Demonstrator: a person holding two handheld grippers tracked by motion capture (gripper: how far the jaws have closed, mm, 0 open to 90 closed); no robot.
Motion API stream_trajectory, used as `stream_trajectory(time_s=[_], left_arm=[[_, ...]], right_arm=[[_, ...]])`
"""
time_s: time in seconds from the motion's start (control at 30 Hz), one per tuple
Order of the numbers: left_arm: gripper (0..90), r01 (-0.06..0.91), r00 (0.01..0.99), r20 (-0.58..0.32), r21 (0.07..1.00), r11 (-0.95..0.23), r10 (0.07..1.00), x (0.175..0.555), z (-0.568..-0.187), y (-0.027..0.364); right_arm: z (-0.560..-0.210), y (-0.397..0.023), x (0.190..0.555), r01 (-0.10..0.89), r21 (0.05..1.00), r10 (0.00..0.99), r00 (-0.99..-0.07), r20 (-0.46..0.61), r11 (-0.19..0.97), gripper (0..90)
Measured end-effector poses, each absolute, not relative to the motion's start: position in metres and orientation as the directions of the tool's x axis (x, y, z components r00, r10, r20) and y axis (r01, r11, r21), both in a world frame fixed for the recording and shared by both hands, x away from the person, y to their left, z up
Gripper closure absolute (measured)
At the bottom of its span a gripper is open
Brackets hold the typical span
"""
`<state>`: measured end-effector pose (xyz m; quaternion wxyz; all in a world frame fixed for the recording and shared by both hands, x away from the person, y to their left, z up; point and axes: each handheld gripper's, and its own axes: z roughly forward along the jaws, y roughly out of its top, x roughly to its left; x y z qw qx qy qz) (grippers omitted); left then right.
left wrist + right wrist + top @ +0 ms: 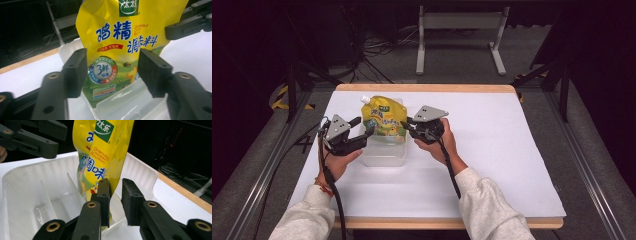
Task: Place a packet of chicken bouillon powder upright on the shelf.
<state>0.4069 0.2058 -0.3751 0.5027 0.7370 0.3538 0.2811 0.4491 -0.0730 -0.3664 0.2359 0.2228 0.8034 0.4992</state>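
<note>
In the high view, the yellow printed spouted pouch [383, 118] is seen standing in the clear plastic divided bin [384, 156]. In the left gripper view, the left gripper [112, 68] is held well open, untouching. In the right gripper view, the right gripper [115, 195] is slightly parted around the pouch's edge, gripping nothing; the pouch could topple.

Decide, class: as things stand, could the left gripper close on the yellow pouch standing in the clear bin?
Probably yes. The left gripper has its jaws open right before the yellow pouch, with nothing between them; the clear bin wall sits lower.
</note>
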Motion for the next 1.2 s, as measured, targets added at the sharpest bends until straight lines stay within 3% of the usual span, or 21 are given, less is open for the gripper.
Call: stream_trajectory(time_s=[0.83,1.2], left_arm=[[29.7,0.195,0.663,0.137,0.917,-0.347,0.736,0.365,-0.383,0.182],[25.2,0.163,0.696,0.164,0.912,-0.376,0.700,0.345,-0.379,0.168]], right_arm=[[-0.362,-0.116,0.433,0.128,0.878,0.609,-0.765,-0.209,0.462,75.9],[-0.360,-0.141,0.421,0.140,0.859,0.633,-0.735,-0.244,0.493,64.5]])
